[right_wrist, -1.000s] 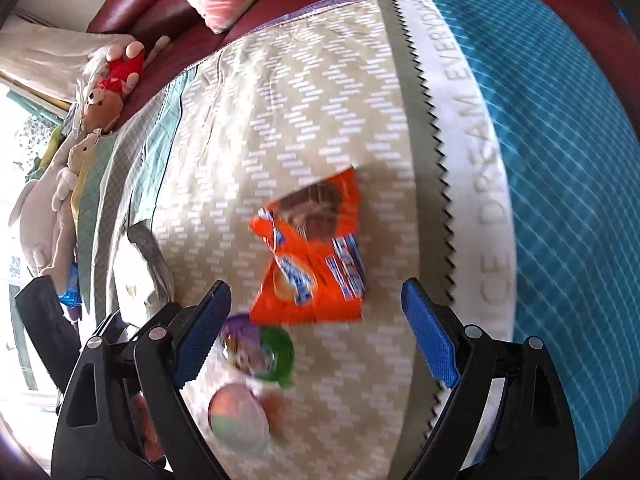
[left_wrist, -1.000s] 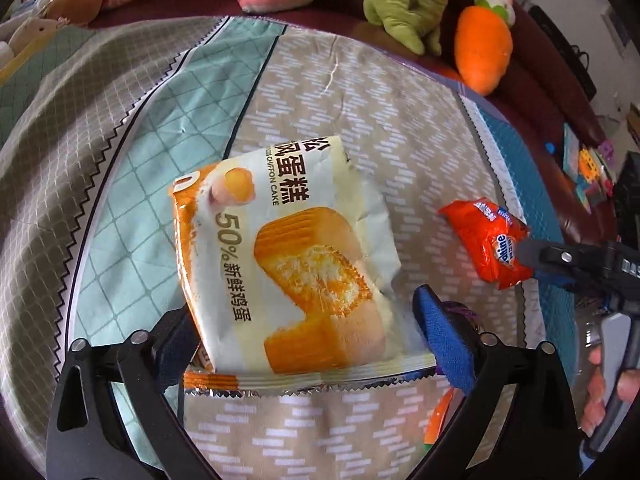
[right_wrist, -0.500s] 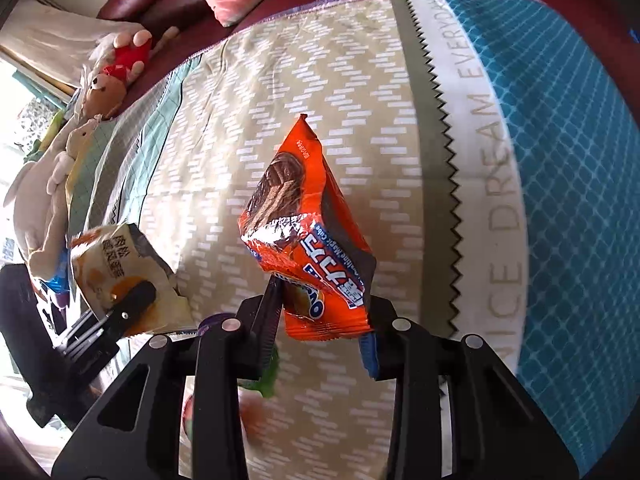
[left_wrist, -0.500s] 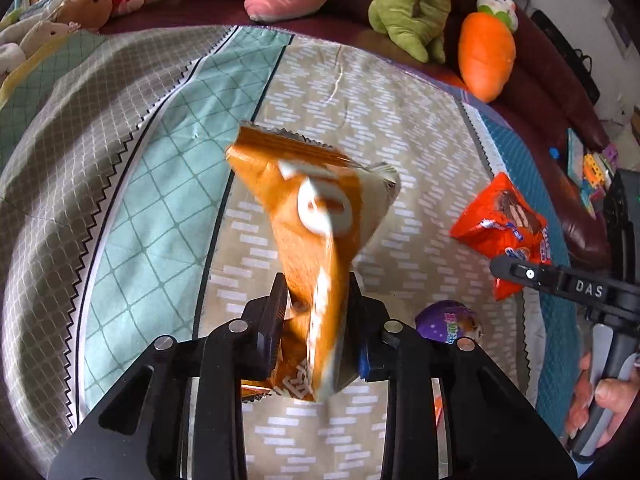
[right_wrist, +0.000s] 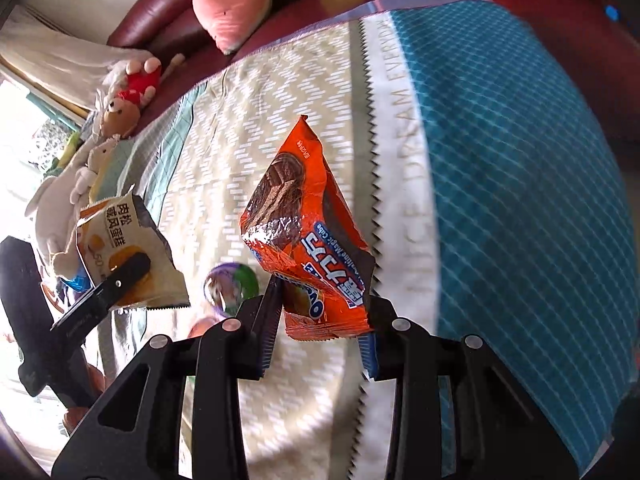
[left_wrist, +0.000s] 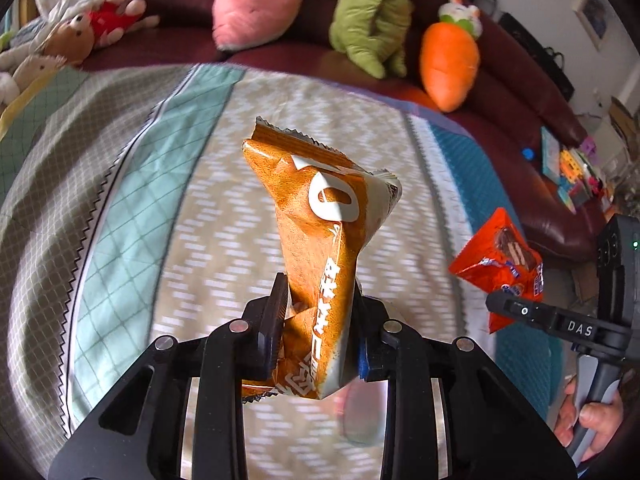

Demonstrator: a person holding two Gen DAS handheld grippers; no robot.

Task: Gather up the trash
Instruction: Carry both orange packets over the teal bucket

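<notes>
My left gripper (left_wrist: pixel 320 328) is shut on an orange and white chiffon cake wrapper (left_wrist: pixel 320 240) and holds it upright, above the patterned blanket (left_wrist: pixel 120 220). My right gripper (right_wrist: pixel 320 320) is shut on an orange-red wafer snack wrapper (right_wrist: pixel 304 232), also lifted off the blanket (right_wrist: pixel 500 160). Each gripper shows in the other's view: the right one (left_wrist: pixel 520 312) with its red wrapper (left_wrist: pixel 500 264) at the right, the left one (right_wrist: pixel 120 280) with the cake wrapper (right_wrist: pixel 124 248) at the left. A purple and green ball-shaped item (right_wrist: pixel 232 284) lies on the blanket between them.
Plush toys line the dark red sofa at the back: a pink cushion (left_wrist: pixel 256 4), a green toy (left_wrist: pixel 372 20), an orange carrot (left_wrist: pixel 448 64) and bears (left_wrist: pixel 80 32). Small colourful toys (left_wrist: pixel 568 172) lie at the far right. A hand (left_wrist: pixel 592 420) holds the right gripper's handle.
Both grippers closed on their wrappers, which lay flat on the blanket a second ago, and have lifted them up; both wrappers now stand upright between the jaws.
</notes>
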